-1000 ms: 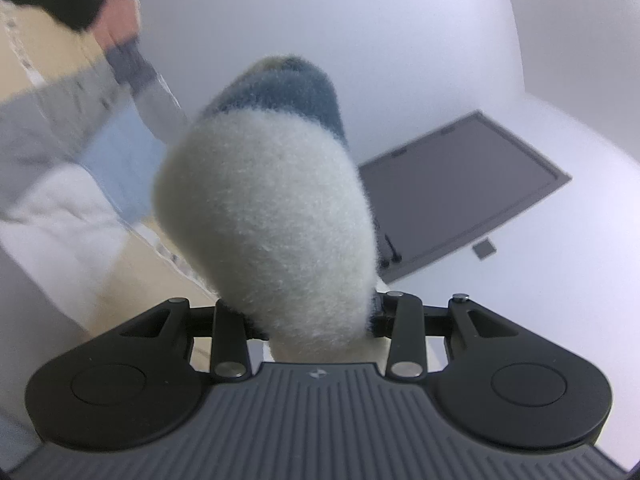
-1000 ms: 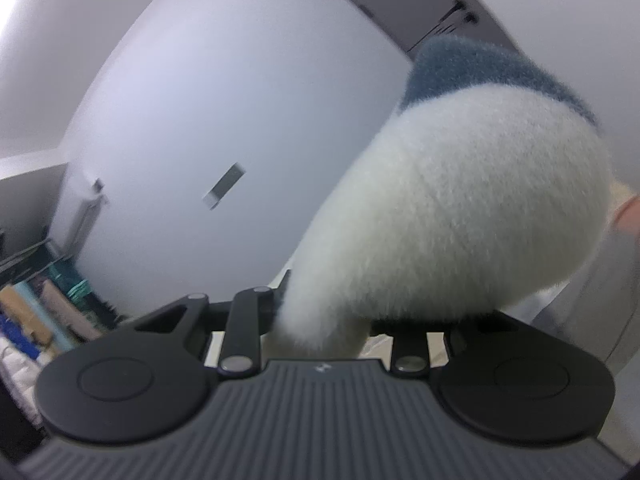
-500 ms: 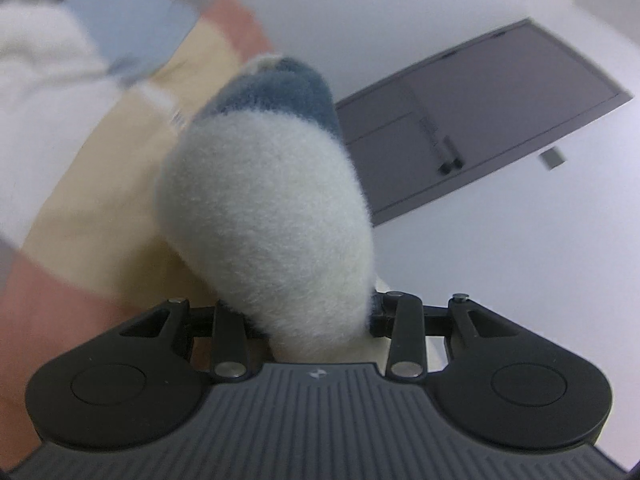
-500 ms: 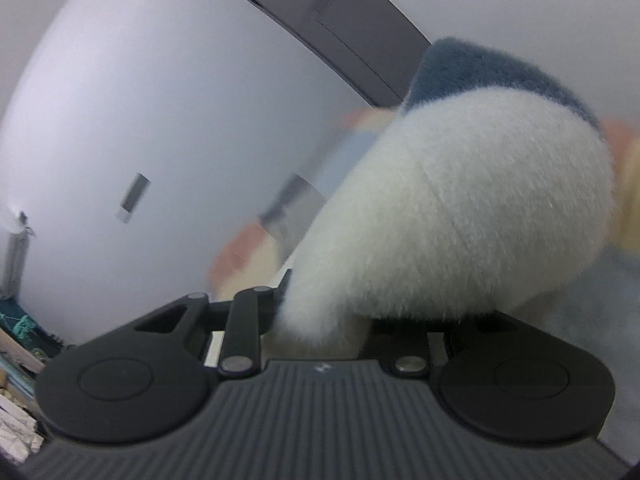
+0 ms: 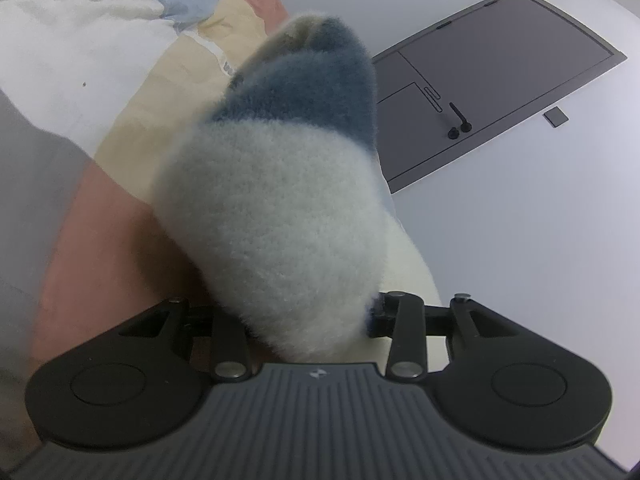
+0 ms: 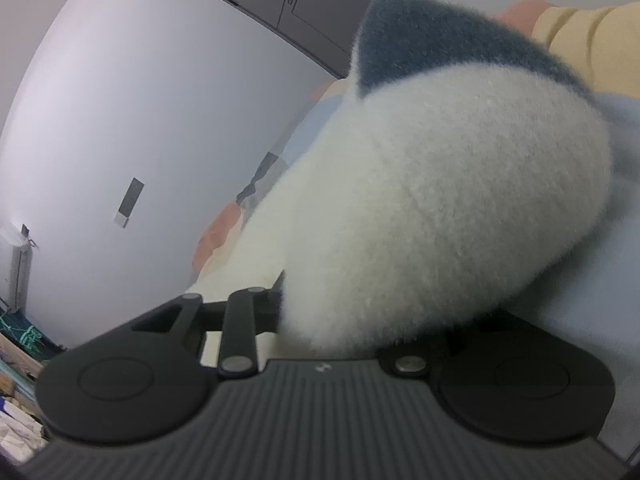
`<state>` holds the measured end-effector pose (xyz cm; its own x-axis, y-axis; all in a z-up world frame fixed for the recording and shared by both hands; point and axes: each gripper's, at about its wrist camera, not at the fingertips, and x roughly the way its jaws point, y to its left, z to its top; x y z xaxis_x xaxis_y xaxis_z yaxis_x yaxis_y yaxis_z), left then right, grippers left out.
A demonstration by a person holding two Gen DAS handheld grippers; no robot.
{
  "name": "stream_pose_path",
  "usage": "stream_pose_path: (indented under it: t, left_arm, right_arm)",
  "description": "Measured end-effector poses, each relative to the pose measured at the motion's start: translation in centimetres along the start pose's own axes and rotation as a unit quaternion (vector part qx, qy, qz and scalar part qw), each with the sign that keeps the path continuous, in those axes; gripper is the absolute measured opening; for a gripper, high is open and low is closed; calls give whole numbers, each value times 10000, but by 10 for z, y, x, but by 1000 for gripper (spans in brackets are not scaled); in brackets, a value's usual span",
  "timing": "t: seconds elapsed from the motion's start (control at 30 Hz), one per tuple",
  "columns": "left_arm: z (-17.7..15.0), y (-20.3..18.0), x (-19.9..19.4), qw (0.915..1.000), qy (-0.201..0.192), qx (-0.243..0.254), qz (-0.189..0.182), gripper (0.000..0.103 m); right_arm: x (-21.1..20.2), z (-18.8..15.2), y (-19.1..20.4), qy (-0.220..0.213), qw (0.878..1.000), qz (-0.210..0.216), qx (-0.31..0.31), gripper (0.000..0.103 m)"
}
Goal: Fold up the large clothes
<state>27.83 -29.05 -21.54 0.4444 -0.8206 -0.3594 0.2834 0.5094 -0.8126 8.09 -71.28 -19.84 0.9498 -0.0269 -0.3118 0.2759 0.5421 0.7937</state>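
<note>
In my left view, my left claw [image 5: 296, 320] has a fuzzy sock [image 5: 276, 216] pulled over its fingers, white with a blue tip. The sock hides the fingers, so I cannot tell if this claw is clenched or loose. Past the sock lies the big cloth [image 5: 132, 128], on the left side, with pink, yellow, white and pale blue patches. It looks soft and floppy, and I think it is light but will sag and slide if I lift only one spot. On the right is a white wall [image 5: 520, 240] with a grey panel [image 5: 496, 80]. In my right view, my right claw [image 6: 344, 312] wears the same kind of sock [image 6: 440, 200], and I cannot tell here either if it is clenched. The cloth [image 6: 592, 48] shows behind and to the right of it, yellow and pale blue, close by. I think I should pinch the cloth at an edge or corner, one claw on each side, so it stays flat when I fold.
</note>
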Motion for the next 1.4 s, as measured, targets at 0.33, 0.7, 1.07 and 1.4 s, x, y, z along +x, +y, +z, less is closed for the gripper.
stream_pose_path:
  t: [0.33,0.7,1.07,1.4]
  left_arm:
    - [-7,-9,-13,9998,90,-164,-87,61]
    - [-5,-71,-79,9878,236,1316,792,64]
    - [-3,-181,-191,9531,-295,2809,1083,64]
    - [-35,-248,-282,9293,-560,3539,899,65]
  right_arm:
    - [-20,-3,-7,-9,9995,-156,270,51]
    - [-91,14,40,16,9959,-895,-96,56]
    - [-176,23,149,-285,9904,-671,-1177,56]
    - [-251,-6,237,-480,9766,-289,-2076,56]
